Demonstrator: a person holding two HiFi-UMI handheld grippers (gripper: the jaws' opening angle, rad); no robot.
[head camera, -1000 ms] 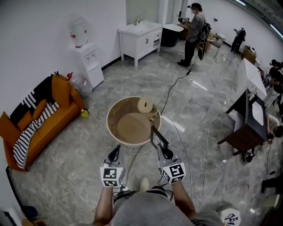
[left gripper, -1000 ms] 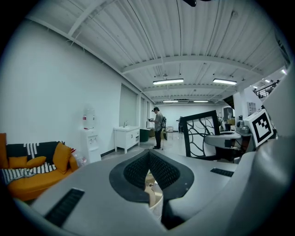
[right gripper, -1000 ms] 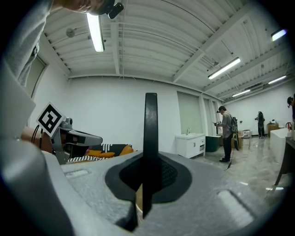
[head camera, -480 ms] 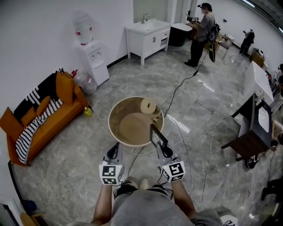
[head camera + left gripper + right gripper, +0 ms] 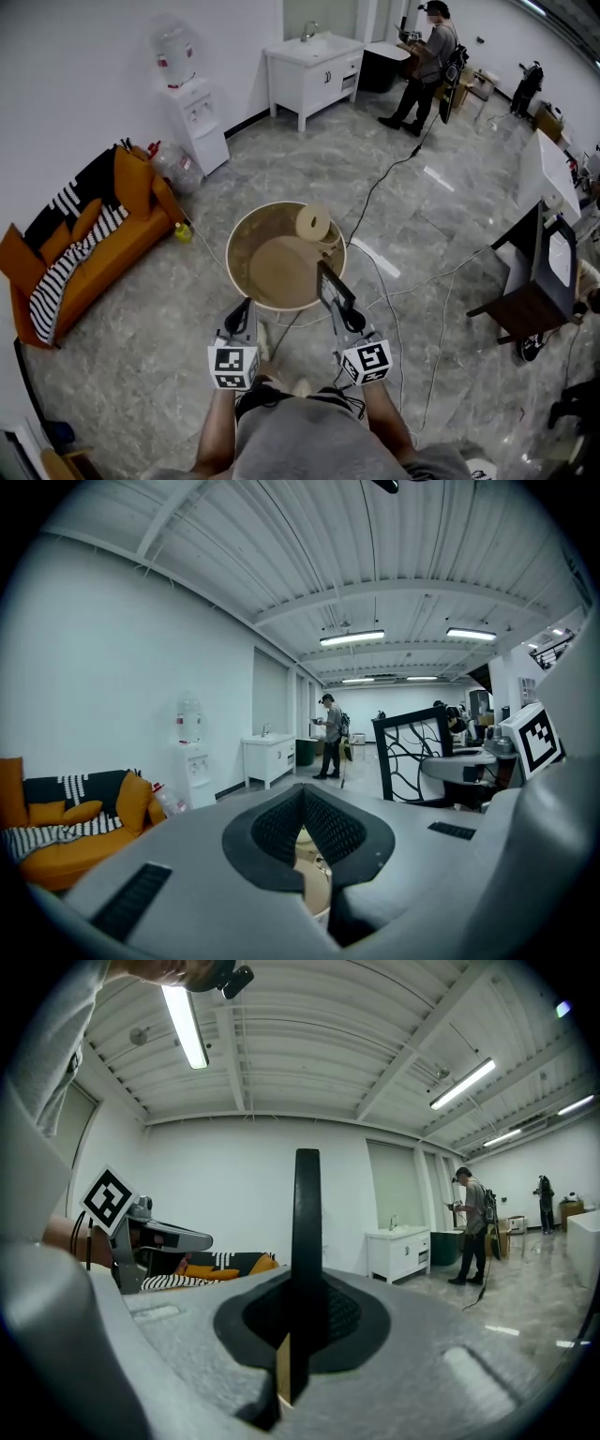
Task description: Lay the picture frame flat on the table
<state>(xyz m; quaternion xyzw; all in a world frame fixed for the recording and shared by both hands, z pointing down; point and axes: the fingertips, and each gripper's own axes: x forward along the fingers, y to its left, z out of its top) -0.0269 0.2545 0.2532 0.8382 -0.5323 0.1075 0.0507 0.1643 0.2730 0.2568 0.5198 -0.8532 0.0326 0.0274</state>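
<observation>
— What's my right gripper doing?
— Your right gripper [image 5: 349, 324] is clamped on the picture frame [image 5: 335, 289], which stands upright at the round table's [image 5: 234, 246] near edge.
— And my left?
— Your left gripper [image 5: 242, 319] has its jaws together on nothing, beside that same edge.

Picture frame [image 5: 307, 1241] edge-on to us in right gripper view: thin black strip only, its face out of sight, lower end sunk between pads of right gripper [image 5: 287, 1372]. In left gripper view we get table [image 5: 314, 883] as pale sliver through gap behind tips of left gripper [image 5: 304, 806]; rest hidden by gripper body. Orange sofa [image 5: 66, 850] cut by left edge. In head view, person's torso [image 5: 309, 445] runs off bottom edge; pale round thing [image 5: 312, 223] on table too small for us to name.
</observation>
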